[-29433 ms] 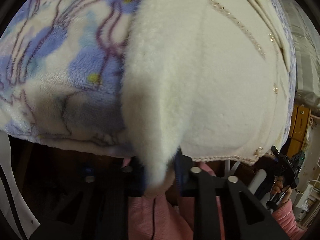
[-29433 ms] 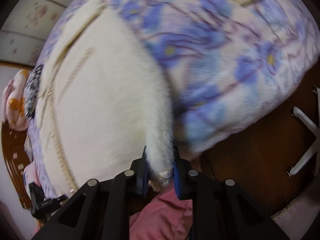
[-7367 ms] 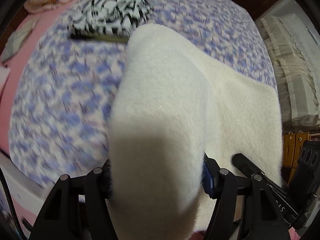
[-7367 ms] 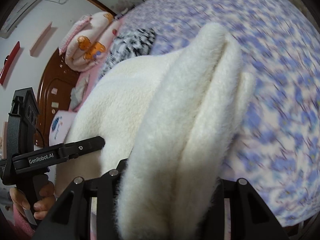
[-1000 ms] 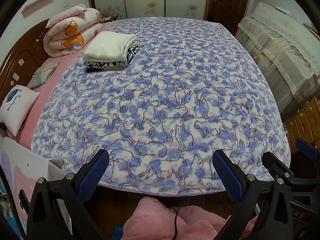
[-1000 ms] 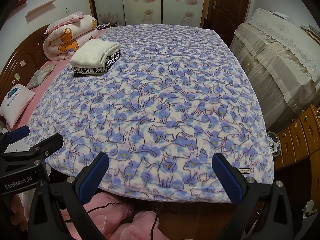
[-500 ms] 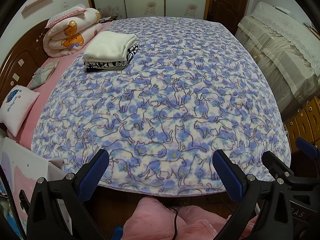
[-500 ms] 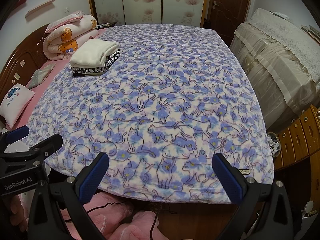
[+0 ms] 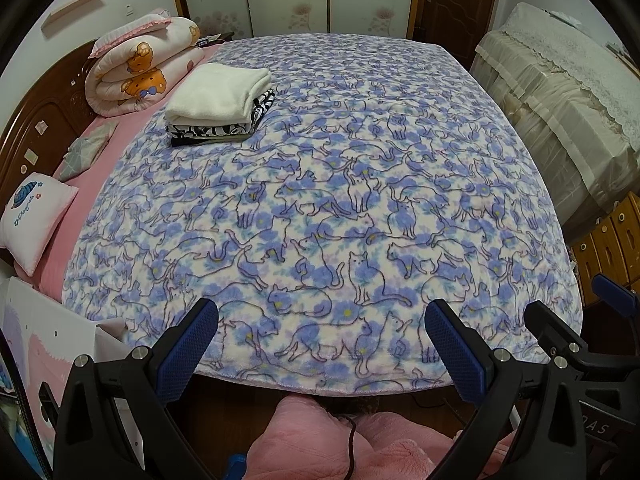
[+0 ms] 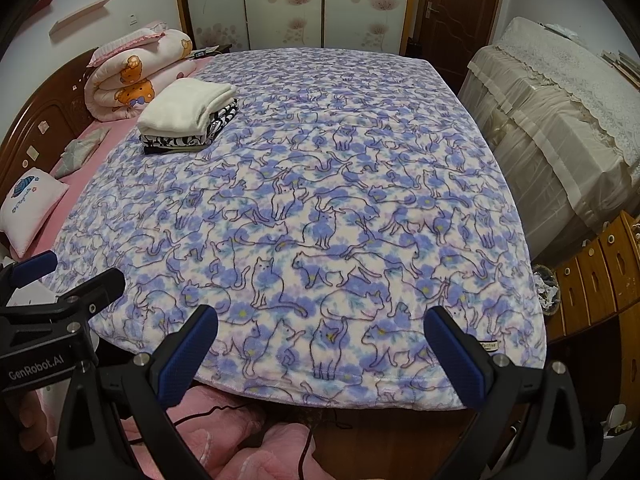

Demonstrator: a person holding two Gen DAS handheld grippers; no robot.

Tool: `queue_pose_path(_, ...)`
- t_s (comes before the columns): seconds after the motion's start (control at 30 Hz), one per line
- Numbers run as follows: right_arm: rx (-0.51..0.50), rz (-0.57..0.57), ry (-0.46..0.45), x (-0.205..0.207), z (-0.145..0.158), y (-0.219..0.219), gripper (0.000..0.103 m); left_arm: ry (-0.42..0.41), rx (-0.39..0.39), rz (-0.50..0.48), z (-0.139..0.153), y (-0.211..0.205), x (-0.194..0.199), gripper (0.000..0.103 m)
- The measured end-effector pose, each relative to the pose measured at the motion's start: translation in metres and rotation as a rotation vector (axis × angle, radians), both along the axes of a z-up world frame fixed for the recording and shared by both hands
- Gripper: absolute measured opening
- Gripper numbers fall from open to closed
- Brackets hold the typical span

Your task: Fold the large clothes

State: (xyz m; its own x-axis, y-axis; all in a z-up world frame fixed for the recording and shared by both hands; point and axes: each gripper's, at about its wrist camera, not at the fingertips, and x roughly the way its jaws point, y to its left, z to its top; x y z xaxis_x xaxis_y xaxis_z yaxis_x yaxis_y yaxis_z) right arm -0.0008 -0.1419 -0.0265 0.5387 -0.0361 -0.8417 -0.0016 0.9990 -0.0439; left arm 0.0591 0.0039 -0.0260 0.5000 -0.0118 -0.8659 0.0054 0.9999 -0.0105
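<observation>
A folded cream fleece garment (image 9: 218, 94) (image 10: 186, 106) lies on top of a folded black-and-white patterned garment (image 9: 212, 130) (image 10: 180, 140) at the far left of the bed. The bed is covered by a blue cat-print blanket (image 9: 340, 184) (image 10: 340, 184). My left gripper (image 9: 320, 340) stands wide open over the bed's near edge, with nothing between its blue pads. My right gripper (image 10: 320, 342) is likewise wide open and holds nothing. Both hang well back from the stack.
A rolled bear-print quilt (image 9: 140, 64) and a small white pillow (image 9: 32, 220) lie by the wooden headboard (image 9: 36, 128) at left. A cloth-covered piece of furniture (image 10: 560, 120) and wooden drawers (image 10: 592, 276) stand at right. Pink fabric (image 9: 320, 440) lies below the grippers.
Nothing has visibly moved over the last second. Several seconds ago both grippers were shut on the cream garment, which now rests folded on the stack.
</observation>
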Motion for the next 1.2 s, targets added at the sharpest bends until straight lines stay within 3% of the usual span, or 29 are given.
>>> queue_pose_path(1.2, -0.003, -0.002, 0.007, 0.0045, -0.0020, 0.0029, 0.103, 0.012, 0.002, -0.005, -0.0012, 0.0006, 0.0050, 0.102)
